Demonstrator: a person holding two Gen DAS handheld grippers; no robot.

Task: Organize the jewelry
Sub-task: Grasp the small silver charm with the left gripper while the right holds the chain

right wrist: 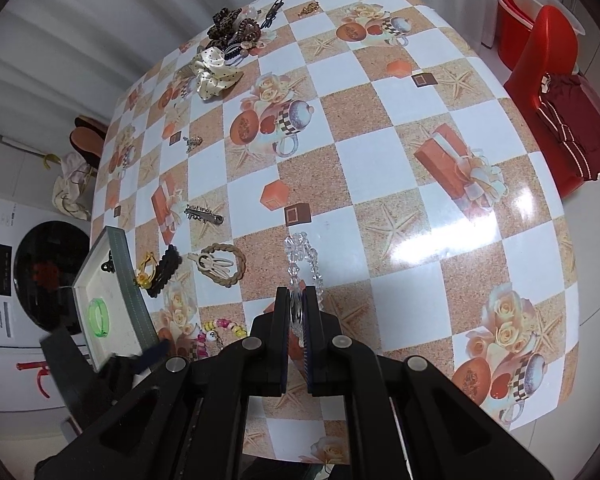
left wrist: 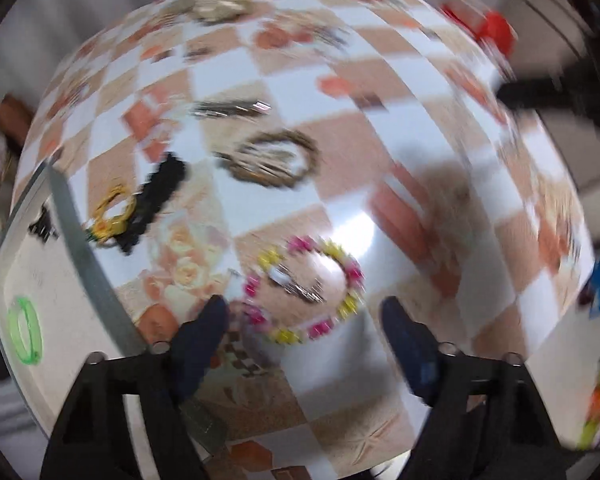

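In the blurred left wrist view my left gripper point(left wrist: 304, 312) is open just above a pink and yellow bead bracelet point(left wrist: 306, 288) on the checked tablecloth, its fingers to either side of it. The white tray point(left wrist: 4, 296) at the left holds a green bangle point(left wrist: 25, 330). In the right wrist view my right gripper point(right wrist: 297, 300) is shut on a clear crystal bead bracelet point(right wrist: 302, 258), which dangles over the table. The same bead bracelet point(right wrist: 220, 330), tray point(right wrist: 134, 296) and green bangle point(right wrist: 99, 317) show at the lower left, with the left gripper point(right wrist: 156, 354) next to them.
A beige braided hair tie point(right wrist: 224, 266), a black scrunchie point(right wrist: 166, 270), a yellow clip point(right wrist: 146, 270) and a metal hair clip point(right wrist: 204, 213) lie beside the tray. A pile of scrunchies point(right wrist: 224, 46) sits at the far edge. A red chair point(right wrist: 548, 80) stands right, a washing machine point(right wrist: 24, 276) left.
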